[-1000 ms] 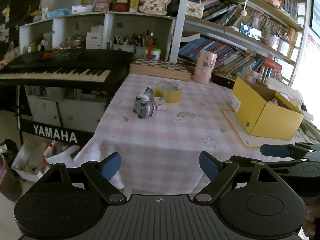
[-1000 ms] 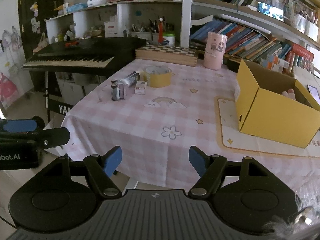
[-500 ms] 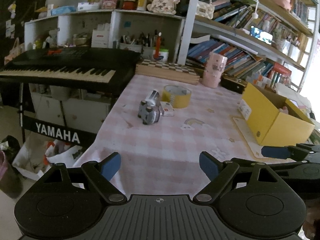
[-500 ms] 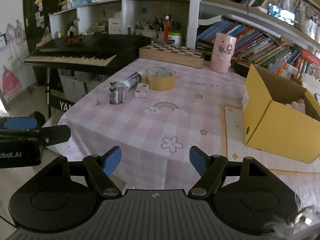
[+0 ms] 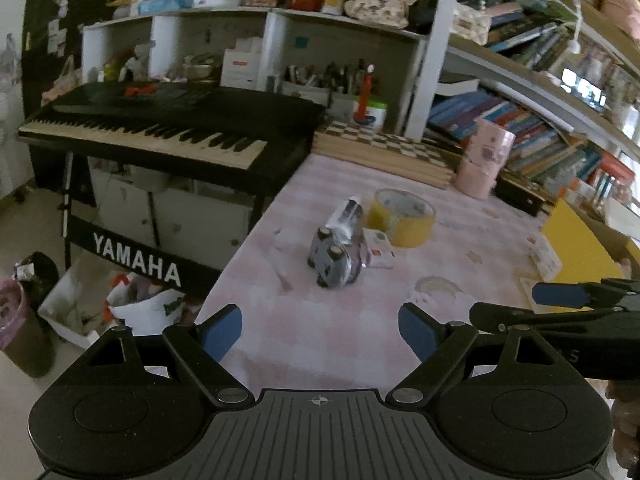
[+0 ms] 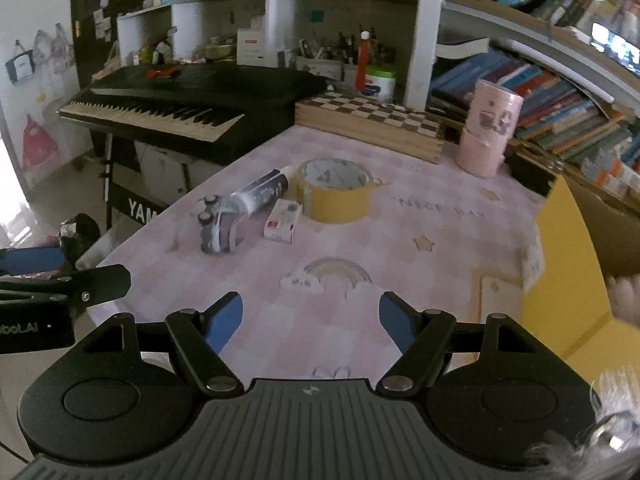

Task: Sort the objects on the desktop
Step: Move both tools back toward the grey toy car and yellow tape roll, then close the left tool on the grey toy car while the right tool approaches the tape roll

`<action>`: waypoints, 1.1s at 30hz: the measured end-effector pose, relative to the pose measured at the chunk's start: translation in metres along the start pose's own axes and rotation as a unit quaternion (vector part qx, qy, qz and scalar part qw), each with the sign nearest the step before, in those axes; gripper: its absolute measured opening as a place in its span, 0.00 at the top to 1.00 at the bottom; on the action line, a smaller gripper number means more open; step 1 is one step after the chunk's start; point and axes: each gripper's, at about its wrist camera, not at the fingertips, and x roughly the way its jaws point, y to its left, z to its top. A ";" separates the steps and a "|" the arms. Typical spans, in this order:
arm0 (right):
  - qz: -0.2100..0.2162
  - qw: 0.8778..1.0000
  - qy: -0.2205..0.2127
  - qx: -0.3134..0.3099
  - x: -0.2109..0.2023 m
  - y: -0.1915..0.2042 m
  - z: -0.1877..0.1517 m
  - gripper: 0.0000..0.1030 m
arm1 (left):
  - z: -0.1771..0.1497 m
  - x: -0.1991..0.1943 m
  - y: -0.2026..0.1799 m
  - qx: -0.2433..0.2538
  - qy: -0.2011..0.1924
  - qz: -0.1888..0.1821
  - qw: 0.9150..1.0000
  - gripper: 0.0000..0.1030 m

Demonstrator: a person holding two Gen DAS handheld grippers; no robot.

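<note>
On the pink checked tablecloth (image 6: 400,240) lie a grey toy car (image 5: 334,258) (image 6: 218,228), a white tube (image 5: 346,214) (image 6: 260,192), a small white box (image 5: 378,248) (image 6: 282,220) and a yellow tape roll (image 5: 402,216) (image 6: 334,190), grouped together. A yellow cardboard box (image 6: 568,280) (image 5: 580,244) stands at the right. My left gripper (image 5: 320,330) is open and empty, at the table's near left edge, short of the car. My right gripper (image 6: 310,320) is open and empty above the rainbow print, short of the group.
A black Yamaha keyboard (image 5: 160,128) stands left of the table. A chessboard box (image 6: 372,120) and a pink canister (image 6: 490,128) sit at the back. Bookshelves rise behind. Bags and a bin (image 5: 24,320) lie on the floor at left.
Both grippers have moved forward toward the group of objects, which now looks larger and closer. Both stay open and empty.
</note>
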 end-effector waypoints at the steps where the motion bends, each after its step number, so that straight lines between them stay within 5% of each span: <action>1: 0.003 1.000 0.001 -0.002 0.005 -0.003 0.003 0.28 | 0.003 0.005 -0.001 -0.003 0.001 0.004 1.000 0.15; 19: 0.032 0.999 0.014 0.009 0.070 -0.051 0.045 0.31 | 0.032 0.093 -0.038 0.031 0.033 0.044 0.998 0.19; 29: 0.044 0.999 0.018 0.006 0.108 -0.061 0.066 0.14 | 0.035 0.129 -0.046 0.037 0.062 0.068 0.995 0.54; 33: 0.045 0.999 0.020 -0.003 0.126 -0.063 0.073 0.09 | 0.037 0.138 -0.048 0.036 0.066 0.071 0.995 0.57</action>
